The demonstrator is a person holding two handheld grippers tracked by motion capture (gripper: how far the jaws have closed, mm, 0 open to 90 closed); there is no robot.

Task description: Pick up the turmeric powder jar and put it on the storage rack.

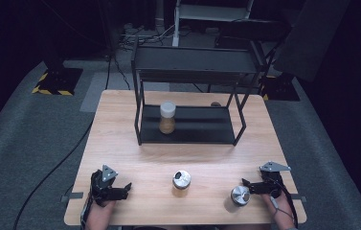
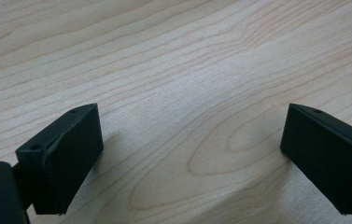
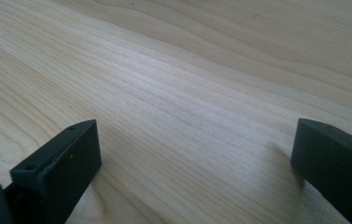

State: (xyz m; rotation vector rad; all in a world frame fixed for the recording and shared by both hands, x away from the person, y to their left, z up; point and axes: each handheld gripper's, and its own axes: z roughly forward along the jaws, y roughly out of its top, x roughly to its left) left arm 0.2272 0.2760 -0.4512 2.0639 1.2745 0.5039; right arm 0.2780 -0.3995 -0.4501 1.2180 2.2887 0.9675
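Observation:
My left gripper (image 1: 126,189) rests on the wooden table (image 1: 120,143) at its front left corner, pointing right. In the left gripper view the left gripper (image 2: 192,154) stands open over bare wood. My right gripper (image 1: 246,185) lies at the front right and points left, its tips close to a short jar with a silver lid (image 1: 240,195). In the right gripper view the right gripper (image 3: 197,163) is open too, nothing but wood grain between the jaws. A second silver-lidded jar (image 1: 181,180) stands at the front middle, apart from both grippers.
A black two-tier metal rack (image 1: 192,62) stands at the back middle of the table. On its lower shelf (image 1: 202,125) stands a taller jar with a white lid and amber contents (image 1: 167,118). Grey carpet surrounds the table.

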